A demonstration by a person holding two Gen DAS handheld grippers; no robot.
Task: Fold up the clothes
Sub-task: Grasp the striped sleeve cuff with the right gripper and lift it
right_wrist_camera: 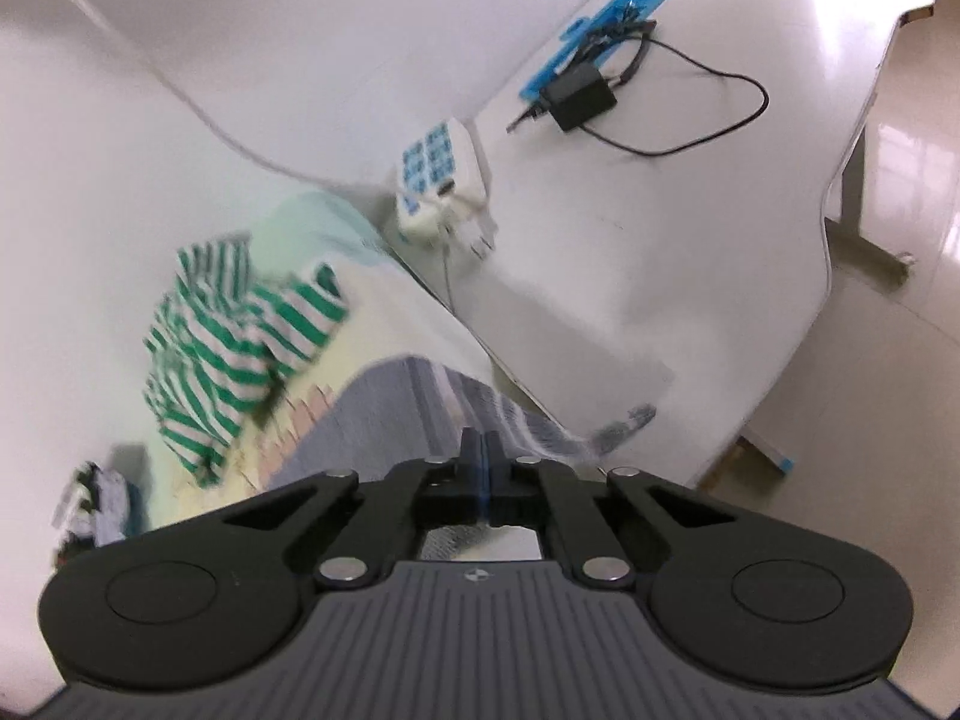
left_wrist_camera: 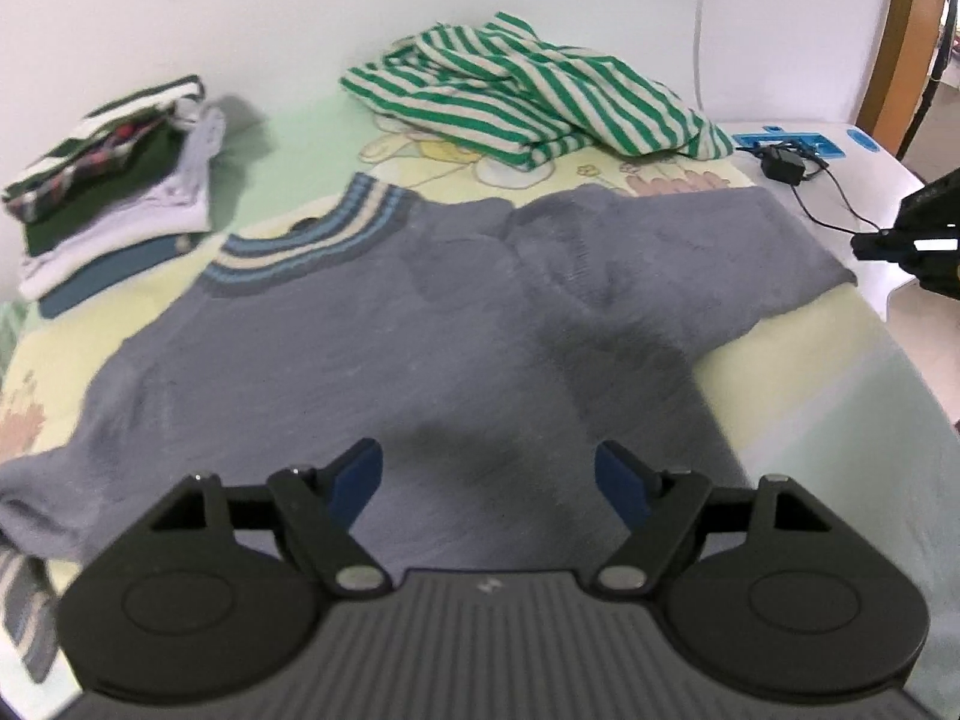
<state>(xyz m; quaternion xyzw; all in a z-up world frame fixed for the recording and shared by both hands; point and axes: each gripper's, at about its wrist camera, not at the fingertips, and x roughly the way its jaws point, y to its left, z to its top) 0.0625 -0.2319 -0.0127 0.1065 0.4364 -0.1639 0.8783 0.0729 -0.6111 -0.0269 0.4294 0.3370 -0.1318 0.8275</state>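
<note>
A grey-blue knitted sweater (left_wrist_camera: 420, 330) lies spread flat on a pale patterned sheet (left_wrist_camera: 810, 390), its striped collar at the far left and its hem to the right. My left gripper (left_wrist_camera: 487, 480) hovers over the sweater's near middle, open, with nothing between its blue pads (left_wrist_camera: 360, 480). My right gripper (right_wrist_camera: 483, 450) is shut above the sweater's striped hem edge (right_wrist_camera: 510, 414). Whether any cloth is pinched in it does not show. In the left wrist view the right gripper (left_wrist_camera: 864, 246) sits just off the hem's far right corner.
A crumpled green-and-white striped garment (left_wrist_camera: 528, 102) lies behind the sweater. A stack of folded clothes (left_wrist_camera: 114, 180) sits at the far left. On the white table (right_wrist_camera: 660, 240) to the right are a power strip (right_wrist_camera: 441, 180), a black adapter (right_wrist_camera: 582, 99) with cable, and a blue plastic part (right_wrist_camera: 606, 18).
</note>
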